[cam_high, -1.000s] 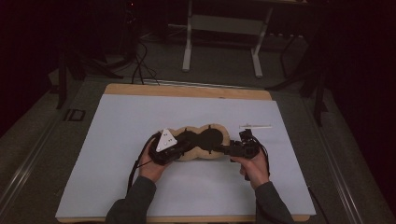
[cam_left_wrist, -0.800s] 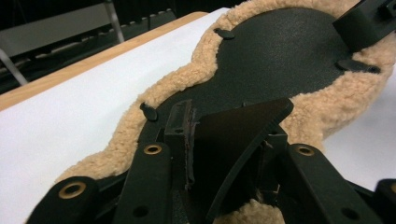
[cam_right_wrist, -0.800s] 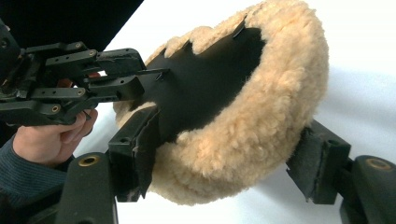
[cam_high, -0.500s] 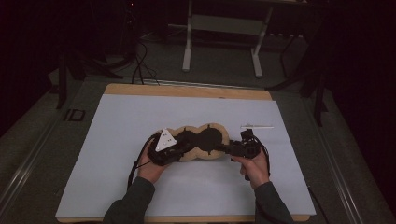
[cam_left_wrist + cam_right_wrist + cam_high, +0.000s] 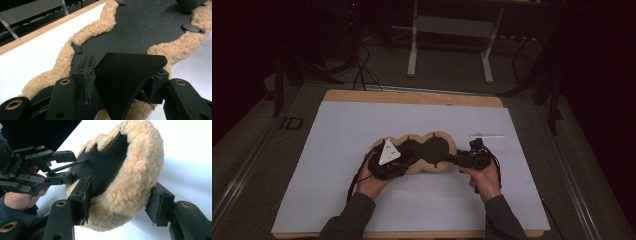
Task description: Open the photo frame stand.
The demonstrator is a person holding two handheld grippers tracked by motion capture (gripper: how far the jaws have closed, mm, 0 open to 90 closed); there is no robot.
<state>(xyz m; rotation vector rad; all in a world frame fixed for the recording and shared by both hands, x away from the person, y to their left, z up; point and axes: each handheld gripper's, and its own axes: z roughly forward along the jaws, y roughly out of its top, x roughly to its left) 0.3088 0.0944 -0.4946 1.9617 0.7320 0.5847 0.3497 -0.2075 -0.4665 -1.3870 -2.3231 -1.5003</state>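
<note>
We are working near the middle of the white sheet (image 5: 352,150), which is covering the wooden table (image 5: 412,97); wide bare space is lying on all sides, and a small white stick (image 5: 486,135) is resting apart near the right edge. The fleece pad (image 5: 430,150), tan wool around a black face, is lying flat between our two grippers. Our left gripper (image 5: 388,162) is closing its jaws on a black flap (image 5: 127,75) at the pad's left end. Our right gripper (image 5: 469,159) is squeezing the woolly rim (image 5: 130,187) at the right end, jaws partly closed around it
</note>
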